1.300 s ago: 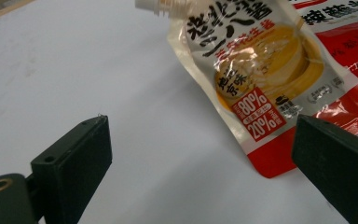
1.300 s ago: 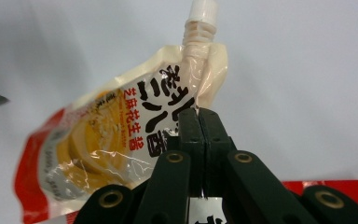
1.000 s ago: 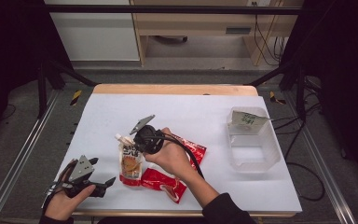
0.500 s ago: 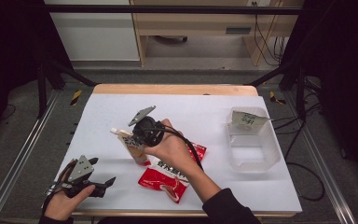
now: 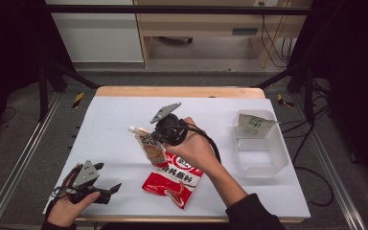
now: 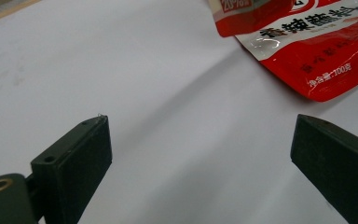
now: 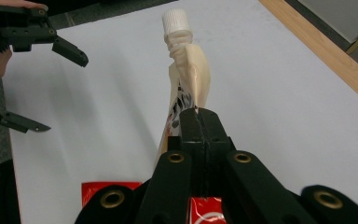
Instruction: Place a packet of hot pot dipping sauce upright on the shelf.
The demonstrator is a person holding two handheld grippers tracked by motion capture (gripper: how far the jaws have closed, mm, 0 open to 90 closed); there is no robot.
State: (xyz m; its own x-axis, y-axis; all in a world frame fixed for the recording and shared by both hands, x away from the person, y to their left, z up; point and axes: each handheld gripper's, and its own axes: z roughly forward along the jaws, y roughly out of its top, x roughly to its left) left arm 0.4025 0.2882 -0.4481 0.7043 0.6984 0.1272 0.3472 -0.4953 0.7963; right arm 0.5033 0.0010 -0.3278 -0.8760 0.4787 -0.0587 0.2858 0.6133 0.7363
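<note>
Pouch (image 5: 149, 146) | right gripper (image 5: 160, 139) clamps it, lifted mid-table | left gripper (image 5: 110, 189) wide, near front-left corner | next, probably: carry to bin (image 5: 261, 163)

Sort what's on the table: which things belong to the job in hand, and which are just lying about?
In the job:
- spouted pouch, clamped in the right gripper and held clear of the table
- clear plastic bin, possibly where it goes

Lying about:
- red sauce packet, flat on the white table
- left gripper, open, resting near the table's front corner
</note>
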